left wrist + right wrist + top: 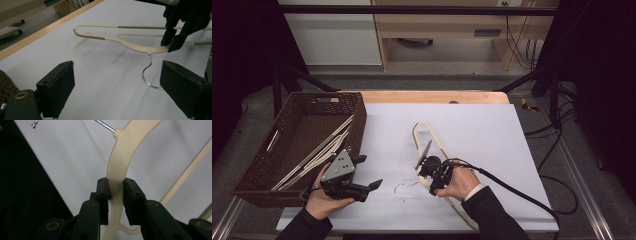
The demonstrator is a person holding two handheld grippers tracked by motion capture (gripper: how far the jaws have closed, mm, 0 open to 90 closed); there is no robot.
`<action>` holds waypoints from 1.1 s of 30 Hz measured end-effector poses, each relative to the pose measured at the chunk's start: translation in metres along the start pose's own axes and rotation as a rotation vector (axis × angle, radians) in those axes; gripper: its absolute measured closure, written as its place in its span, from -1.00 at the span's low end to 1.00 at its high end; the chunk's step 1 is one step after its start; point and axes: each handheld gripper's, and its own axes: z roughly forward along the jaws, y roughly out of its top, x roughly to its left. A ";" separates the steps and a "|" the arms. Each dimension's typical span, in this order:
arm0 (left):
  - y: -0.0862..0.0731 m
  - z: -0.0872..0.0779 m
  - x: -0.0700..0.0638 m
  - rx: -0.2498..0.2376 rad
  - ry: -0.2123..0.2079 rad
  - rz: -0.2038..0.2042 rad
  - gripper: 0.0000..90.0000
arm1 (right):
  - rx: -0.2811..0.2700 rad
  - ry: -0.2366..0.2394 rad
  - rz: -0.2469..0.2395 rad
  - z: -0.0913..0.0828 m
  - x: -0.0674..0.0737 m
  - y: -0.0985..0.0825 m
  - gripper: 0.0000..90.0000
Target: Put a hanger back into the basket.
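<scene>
Right tool [115,188]: we see its jaws pinched on the curved shoulder of the cream hanger [435,141], a little way from the neck where the wire hook [149,75] joins; the pads press flat on both sides of the plastic.
Left tool [371,188]: jaws spread wide, nothing between them, hovering over the table [492,125] near its left front, just right of the basket [272,150].
Hanger place: near the middle of the white sheet, one end pointing far, the other running back under our right hand [460,183]; the hook points left toward the left tool.
Basket: brown, woven, at the left edge of the table, with several more cream hangers lying inside on a slant.
Step in hand: we judge this the pick-up, with the grip made and the hanger about to come off the sheet.
Next move: we would lift clear, carry left over the basket's near wall, and lay the hanger along the others.
Care: the pinch sits off centre, so the long end may droop and catch the rim; the left tool could steady the hook.
</scene>
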 end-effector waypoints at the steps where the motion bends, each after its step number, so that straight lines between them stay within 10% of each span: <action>1: 0.001 -0.002 0.001 -0.003 0.001 0.004 -0.73 | -0.005 0.000 -0.016 -0.005 0.000 -0.002 0.68; 14: 0.025 -0.009 0.007 0.088 0.029 0.195 -0.71 | -0.107 0.110 -0.084 -0.066 0.006 -0.036 0.68; 33: 0.062 0.011 0.005 0.217 -0.028 0.596 -0.62 | -0.153 0.250 -0.199 -0.084 0.018 -0.047 0.67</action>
